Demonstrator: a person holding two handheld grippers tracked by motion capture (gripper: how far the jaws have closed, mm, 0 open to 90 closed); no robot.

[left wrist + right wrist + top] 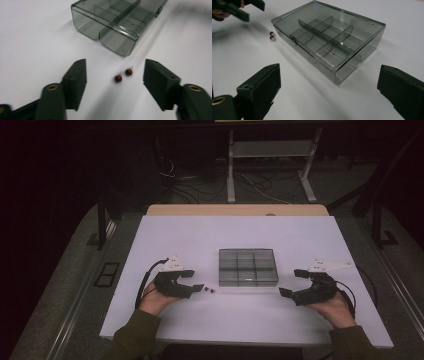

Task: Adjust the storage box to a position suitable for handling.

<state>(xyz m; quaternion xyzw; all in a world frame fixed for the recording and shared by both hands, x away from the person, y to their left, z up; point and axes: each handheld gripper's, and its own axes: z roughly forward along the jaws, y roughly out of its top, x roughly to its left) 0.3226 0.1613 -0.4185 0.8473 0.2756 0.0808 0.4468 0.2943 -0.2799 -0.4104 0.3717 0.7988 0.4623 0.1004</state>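
Beads [123, 75] lie on table just ahead of left gripper [115, 75] — jaws wide, nothing held.

box [117, 25] far end cut off, beads' [209, 290] shape too small to tell

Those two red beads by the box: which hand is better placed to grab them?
Left. The left gripper sits right beside the beads, jaws open toward them. The right gripper is beyond the box.
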